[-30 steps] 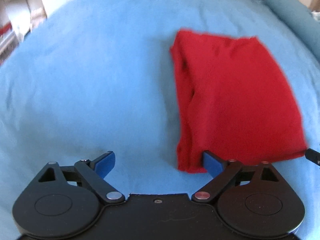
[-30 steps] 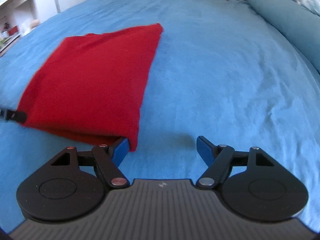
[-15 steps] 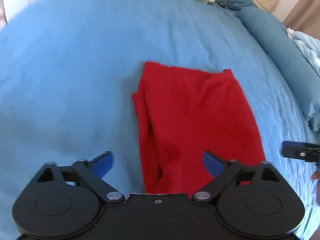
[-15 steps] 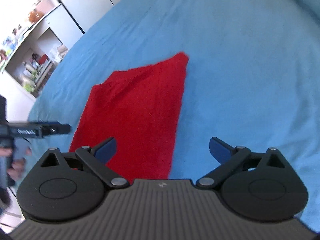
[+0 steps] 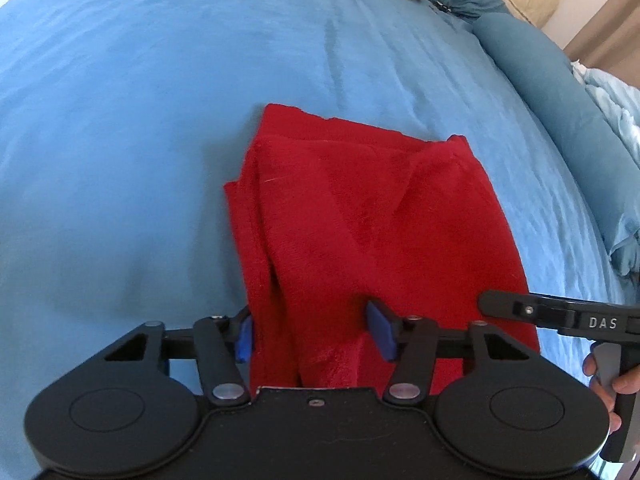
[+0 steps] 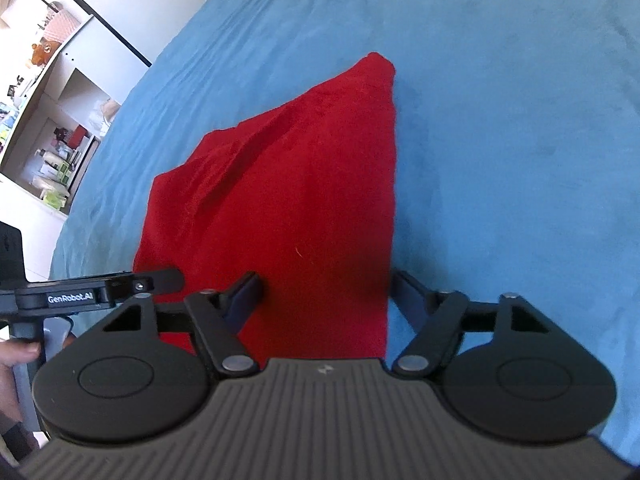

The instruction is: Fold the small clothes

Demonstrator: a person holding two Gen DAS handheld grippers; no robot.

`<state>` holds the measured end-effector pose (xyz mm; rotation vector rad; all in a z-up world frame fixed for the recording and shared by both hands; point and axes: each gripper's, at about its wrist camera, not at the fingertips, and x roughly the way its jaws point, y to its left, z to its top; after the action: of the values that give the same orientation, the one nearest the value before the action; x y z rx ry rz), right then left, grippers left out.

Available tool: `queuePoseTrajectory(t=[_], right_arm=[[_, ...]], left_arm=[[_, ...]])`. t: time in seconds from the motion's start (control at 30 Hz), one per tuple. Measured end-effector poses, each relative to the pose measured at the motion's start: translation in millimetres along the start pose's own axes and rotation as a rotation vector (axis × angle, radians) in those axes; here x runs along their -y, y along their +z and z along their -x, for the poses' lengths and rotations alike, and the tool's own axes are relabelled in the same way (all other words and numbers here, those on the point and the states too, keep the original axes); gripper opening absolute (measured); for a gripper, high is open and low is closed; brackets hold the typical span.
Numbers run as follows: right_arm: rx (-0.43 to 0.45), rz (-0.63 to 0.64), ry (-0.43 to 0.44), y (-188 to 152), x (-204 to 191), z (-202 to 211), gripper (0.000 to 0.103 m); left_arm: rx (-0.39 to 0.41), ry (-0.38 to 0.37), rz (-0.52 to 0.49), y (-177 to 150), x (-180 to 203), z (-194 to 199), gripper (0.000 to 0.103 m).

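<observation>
A red folded cloth (image 5: 360,216) lies on the blue bed cover (image 5: 160,100). My left gripper (image 5: 312,334) is open, its blue pads astride the cloth's near left corner, where the layers bunch up between them. In the right wrist view the same cloth (image 6: 304,192) stretches away from me, and my right gripper (image 6: 324,292) is open astride its near right edge. Each gripper's tip shows at the side of the other's view. Whether the pads touch the cloth I cannot tell.
Pillows and a teal bolster (image 5: 540,64) lie at the bed's far right, with a rumpled light blue blanket (image 5: 616,120) beyond. White shelves with small items (image 6: 52,140) stand left of the bed. The person's hand (image 5: 608,376) holds the right gripper.
Both grippers swung inward from the cloth's outer corners and now straddle its near edge. The jaws have narrowed somewhat. The cloth has stayed in place.
</observation>
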<state>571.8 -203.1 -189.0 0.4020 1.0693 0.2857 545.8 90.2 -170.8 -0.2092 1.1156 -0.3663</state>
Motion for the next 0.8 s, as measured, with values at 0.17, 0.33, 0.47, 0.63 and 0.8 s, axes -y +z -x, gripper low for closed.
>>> queuePoseTrajectory(t=[0.17,0.33,0.47,0.63,0.8], right_arm=[[0.016,-0.008,0.000,0,1,-2,0.057],[0.048,0.016,-0.012,0,-8,3,0.044],[0.066,0.008,-0.002,1,-11,15,0.041],[0.114,0.054,0.049,-6,-15,56,0.041],[0.130,0.091,0.042,-30,-14,111,0.040]], left_arm=[[0.016,0.015,-0.015,1,9,0,0.035],[0.021,0.067,-0.041,2,21,5,0.027],[0.044,0.101,-0.071,1,35,13,0.024],[0.055,0.110,-0.091,-10,58,33,0.024],[0.075,0.078,-0.131,-47,98,68,0.024]])
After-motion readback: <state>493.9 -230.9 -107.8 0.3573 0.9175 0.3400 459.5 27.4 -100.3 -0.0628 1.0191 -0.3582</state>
